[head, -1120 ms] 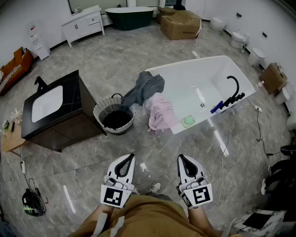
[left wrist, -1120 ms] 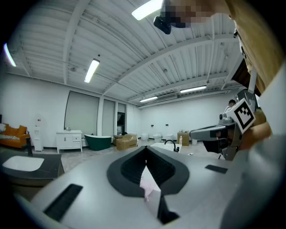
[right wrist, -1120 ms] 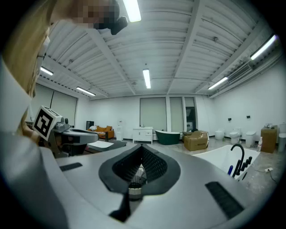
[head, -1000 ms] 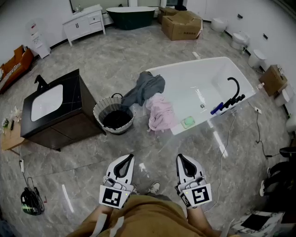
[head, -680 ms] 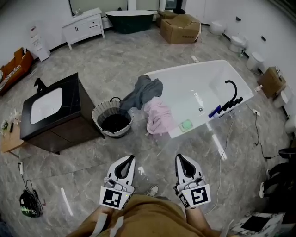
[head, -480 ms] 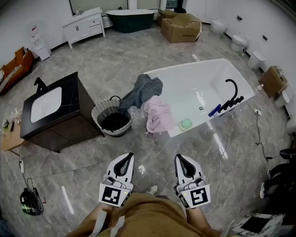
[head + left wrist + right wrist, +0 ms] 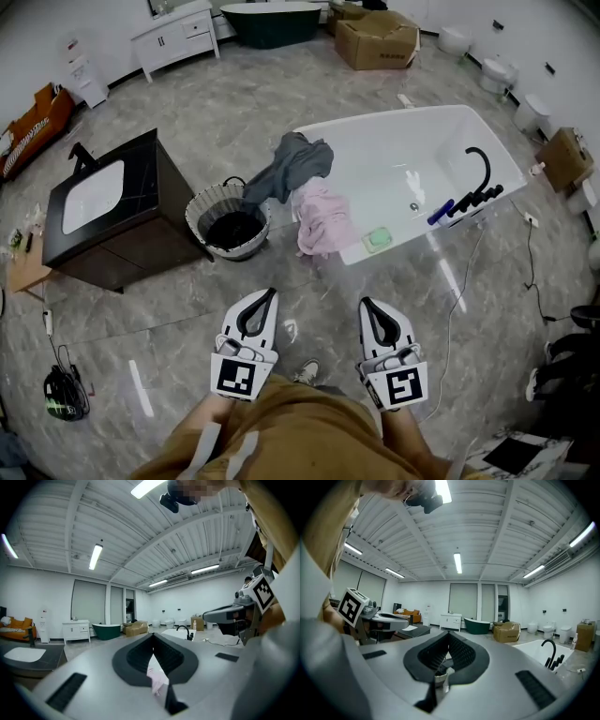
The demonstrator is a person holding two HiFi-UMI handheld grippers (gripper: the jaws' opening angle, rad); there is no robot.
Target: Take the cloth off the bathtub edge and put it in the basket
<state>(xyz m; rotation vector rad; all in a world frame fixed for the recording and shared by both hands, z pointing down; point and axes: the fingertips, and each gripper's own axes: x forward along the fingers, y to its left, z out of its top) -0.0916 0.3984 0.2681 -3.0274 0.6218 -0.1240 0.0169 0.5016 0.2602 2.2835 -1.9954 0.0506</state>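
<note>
A grey cloth [image 7: 296, 165] hangs over the near left corner of the white bathtub [image 7: 441, 127], trailing toward the basket. A pink cloth [image 7: 322, 217] is draped over the tub's edge just beside it. The round woven basket [image 7: 202, 211], dark inside, stands on the floor left of the tub. My left gripper [image 7: 269, 293] and right gripper [image 7: 367, 303] are held low in front of the person, well short of the tub, both shut and empty. In the left gripper view the jaws of the left gripper [image 7: 153, 637] meet. The right gripper [image 7: 447, 634] looks the same in its own view.
A dark vanity with a white sink [image 7: 103, 211] stands left of the basket. A green pad [image 7: 379, 240] lies on the tub edge, a black faucet [image 7: 480, 176] at its right end. Cardboard boxes [image 7: 380, 42], a dark green tub [image 7: 272, 17] and toilets line the far walls. A cable [image 7: 459, 300] runs across the floor.
The head view has drifted a little and both grippers sit slightly higher in it. The cloths and the basket lie as before. Both grippers stay shut.
</note>
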